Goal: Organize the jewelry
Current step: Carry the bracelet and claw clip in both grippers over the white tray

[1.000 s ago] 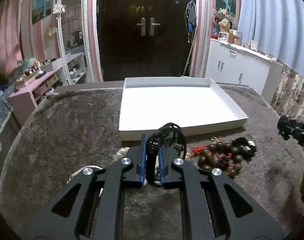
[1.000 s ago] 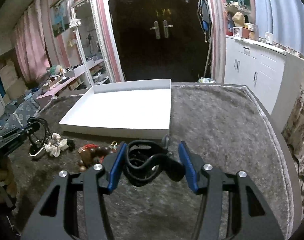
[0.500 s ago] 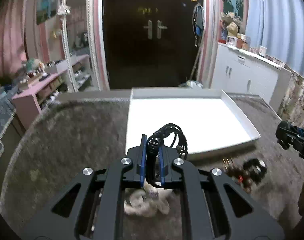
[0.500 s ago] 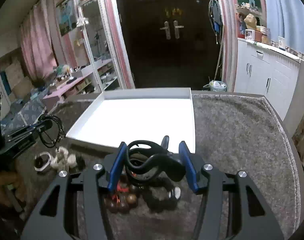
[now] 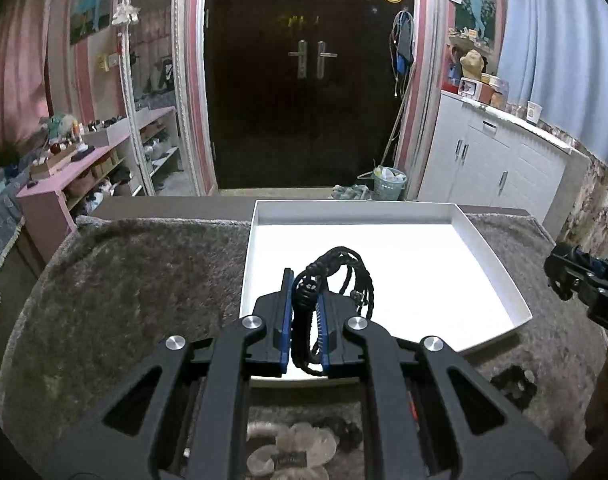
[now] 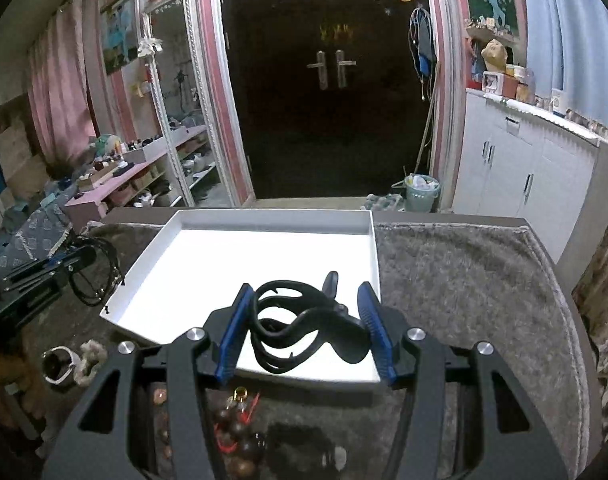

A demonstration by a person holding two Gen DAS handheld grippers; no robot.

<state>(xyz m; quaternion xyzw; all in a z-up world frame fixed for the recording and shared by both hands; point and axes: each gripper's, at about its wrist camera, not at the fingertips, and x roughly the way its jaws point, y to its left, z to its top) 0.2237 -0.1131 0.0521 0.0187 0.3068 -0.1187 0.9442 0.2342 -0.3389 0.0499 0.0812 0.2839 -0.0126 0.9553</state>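
Grey shag rug (image 5: 124, 280) under white tray (image 5: 483, 256); dark door (image 5: 311, 100)

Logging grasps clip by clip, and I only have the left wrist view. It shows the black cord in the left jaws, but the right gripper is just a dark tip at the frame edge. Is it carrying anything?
Observer: Yes. In the right wrist view, the right gripper has its jaws closed on a looped black band.
Reviewer: Is it over the tray?
Observer: It appears so. The band shows against the near right corner of the white tray.
Reviewer: Any jewelry on the carpet on that side?
Observer: A brown bead bracelet lies on the grey carpet below that gripper, in front of the tray.
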